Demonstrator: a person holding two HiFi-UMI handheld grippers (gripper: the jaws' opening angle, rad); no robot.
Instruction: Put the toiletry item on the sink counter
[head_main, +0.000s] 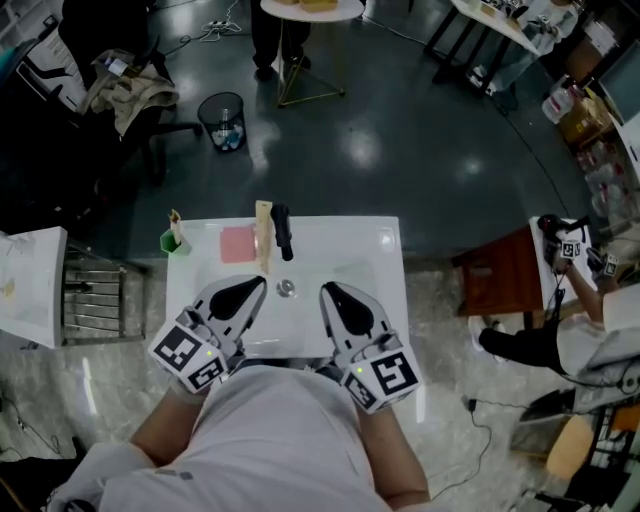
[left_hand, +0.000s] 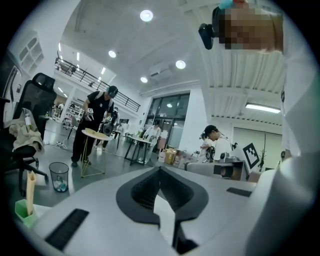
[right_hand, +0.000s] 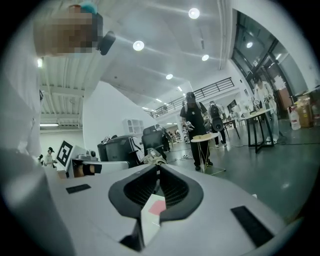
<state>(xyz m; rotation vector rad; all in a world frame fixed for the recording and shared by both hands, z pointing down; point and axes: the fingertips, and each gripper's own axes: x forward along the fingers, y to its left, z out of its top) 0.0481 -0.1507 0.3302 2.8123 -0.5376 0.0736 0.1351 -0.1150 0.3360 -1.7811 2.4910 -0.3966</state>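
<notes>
Both my grippers are pressed together and empty, the left gripper (head_main: 258, 287) and right gripper (head_main: 328, 291) hanging over the counter's (head_main: 372, 250) near edge. The toiletry item (head_main: 264, 236), a slim cream stick, sits on the counter between a pink pad (head_main: 238, 244) and the black tap (head_main: 283, 232), its long axis running away from me.

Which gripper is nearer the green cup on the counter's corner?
Left. The left gripper is right of the green cup, toward the person; the right gripper lies farther right, beyond the drain.
</notes>
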